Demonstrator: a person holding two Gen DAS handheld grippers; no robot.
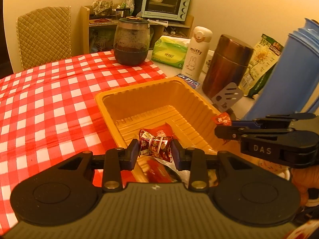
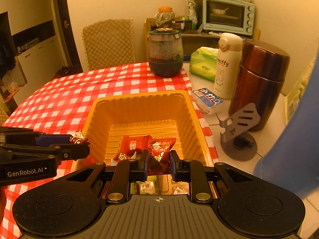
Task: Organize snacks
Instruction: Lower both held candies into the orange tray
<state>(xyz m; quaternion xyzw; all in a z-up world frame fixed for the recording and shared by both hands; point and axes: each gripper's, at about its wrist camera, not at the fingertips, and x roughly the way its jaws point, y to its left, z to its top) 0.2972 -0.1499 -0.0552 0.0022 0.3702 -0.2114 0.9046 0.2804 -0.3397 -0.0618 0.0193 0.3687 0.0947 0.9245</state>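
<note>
An orange plastic tray (image 1: pixel 139 88) (image 2: pixel 139 95) sits on the red-checked tablecloth. My left gripper (image 1: pixel 155 145) is shut on a dark red wrapped candy (image 1: pixel 157 151) above the tray's near side. From the right wrist view, the left gripper (image 2: pixel 79 142) hangs beside the tray's left rim with the candy (image 2: pixel 79 136) at its tips. My right gripper (image 2: pixel 159 155) is shut on a red snack packet (image 2: pixel 161 147) above the tray's near edge. In the left wrist view, the right gripper (image 1: pixel 225 125) is over the tray's right rim with the red packet (image 1: pixel 222 118). Another red packet (image 2: pixel 132 144) lies in the tray.
Right of the tray stand a grey slotted stand (image 2: pixel 239 127), a brown flask (image 2: pixel 261 79), a white Miffy bottle (image 2: pixel 226 65), a blue-white pack (image 2: pixel 209 99) and a blue jug (image 1: pixel 289 69). Behind are a glass jar (image 1: pixel 131 41), a green tissue pack (image 1: pixel 169 51) and a quilted chair (image 2: pixel 108 41).
</note>
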